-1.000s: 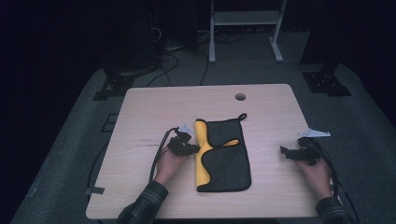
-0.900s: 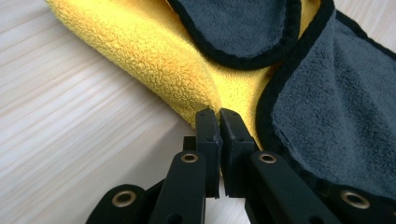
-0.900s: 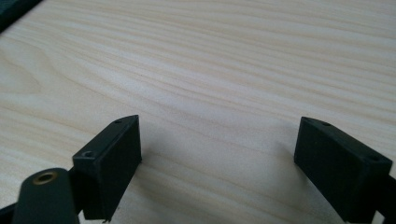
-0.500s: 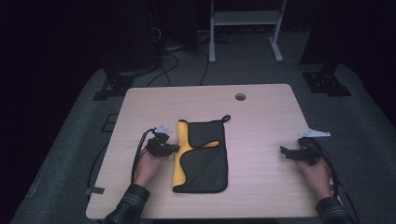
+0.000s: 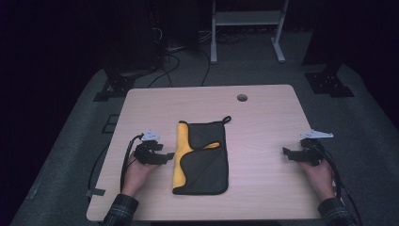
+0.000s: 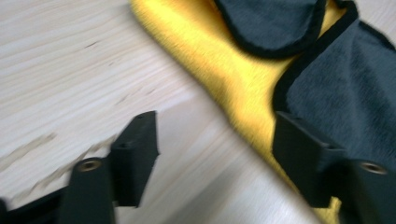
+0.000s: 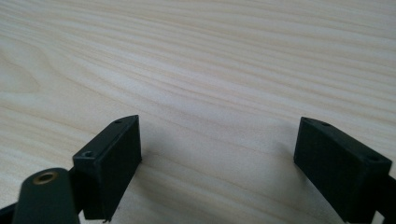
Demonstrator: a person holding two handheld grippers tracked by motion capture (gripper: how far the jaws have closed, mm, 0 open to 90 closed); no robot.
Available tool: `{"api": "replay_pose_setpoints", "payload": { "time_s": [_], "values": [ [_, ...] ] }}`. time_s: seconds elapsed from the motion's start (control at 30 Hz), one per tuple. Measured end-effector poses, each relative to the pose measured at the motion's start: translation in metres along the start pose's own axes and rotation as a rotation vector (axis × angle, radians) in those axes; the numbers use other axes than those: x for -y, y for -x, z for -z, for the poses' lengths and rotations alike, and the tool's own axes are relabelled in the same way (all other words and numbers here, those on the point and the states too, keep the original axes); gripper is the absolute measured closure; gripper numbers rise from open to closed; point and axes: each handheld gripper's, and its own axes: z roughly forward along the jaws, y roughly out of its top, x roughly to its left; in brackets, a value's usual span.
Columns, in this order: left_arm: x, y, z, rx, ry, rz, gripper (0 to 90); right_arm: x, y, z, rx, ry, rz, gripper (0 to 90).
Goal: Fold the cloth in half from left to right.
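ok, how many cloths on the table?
1: a black-and-yellow cloth, folded, lying flat mid-table between the left gripper and the right gripper. A second could hide in its folds.

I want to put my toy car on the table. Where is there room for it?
Lots of room on the table. The widest bare patch lies between the folded cloth and the right claw. The far strip, from the cloth's loop to the small round hole, is free too. It is tight between the left claw and the cloth's yellow edge.
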Motion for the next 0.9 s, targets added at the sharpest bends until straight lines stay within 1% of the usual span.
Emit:
{"api": "replay_pose_setpoints", "payload": {
  "time_s": [0.07, 0.13, 0.23, 0.33, 0.4, 0.47, 0.53, 0.63, 0.7, 0.73, 0.8, 0.87, 0.9],
  "values": [
    [0.004, 0.000, 0.004, -0.007, 0.007, -0.005, 25.1, -0.001, 0.000, 0.000, -0.009, -0.005, -0.005, 14.2],
    [0.008, 0.000, 0.008, -0.015, 0.010, 0.000, 21.1, -0.003, 0.000, 0.000, -0.023, -0.011, -0.005, 14.2],
    [0.017, -0.001, 0.011, -0.032, -0.011, -0.011, 17.0, -0.007, -0.004, -0.001, -0.041, -0.008, -0.002, 14.2],
    [0.024, -0.001, 0.012, -0.048, -0.038, -0.027, 11.9, -0.010, -0.009, -0.001, -0.061, -0.002, 0.012, 14.1],
    [0.029, 0.000, 0.014, -0.059, -0.042, -0.035, 8.8, -0.013, -0.012, 0.000, -0.075, 0.000, 0.021, 14.1],
    [0.034, 0.001, 0.015, -0.058, -0.041, -0.046, 6.1, -0.016, -0.015, 0.001, -0.092, 0.004, 0.028, 14.1],
    [0.039, 0.001, 0.015, -0.060, -0.052, -0.057, 2.0, -0.019, -0.019, 0.002, -0.107, 0.009, 0.034, 14.1],
    [0.047, -0.001, 0.015, -0.041, -0.067, -0.063, 1.4, -0.023, -0.024, 0.003, -0.126, 0.015, 0.043, 14.1],
    [0.052, -0.003, 0.015, -0.019, -0.060, -0.060, 1.4, -0.025, -0.027, 0.003, -0.143, 0.018, 0.046, 14.1],
    [0.054, -0.002, 0.016, -0.024, -0.056, -0.070, 0.0, -0.027, -0.029, 0.003, -0.146, 0.020, 0.050, 14.1],
    [0.058, -0.001, 0.017, -0.036, -0.043, -0.097, 0.0, -0.030, -0.033, 0.004, -0.158, 0.023, 0.056, 14.1],
    [0.062, -0.001, 0.017, -0.032, -0.011, -0.102, 0.0, -0.033, -0.038, 0.004, -0.170, 0.027, 0.060, 14.1],
    [0.063, -0.002, 0.018, -0.031, -0.009, -0.104, 0.0, -0.035, -0.040, 0.004, -0.177, 0.032, 0.064, 14.1]
  ]
}}
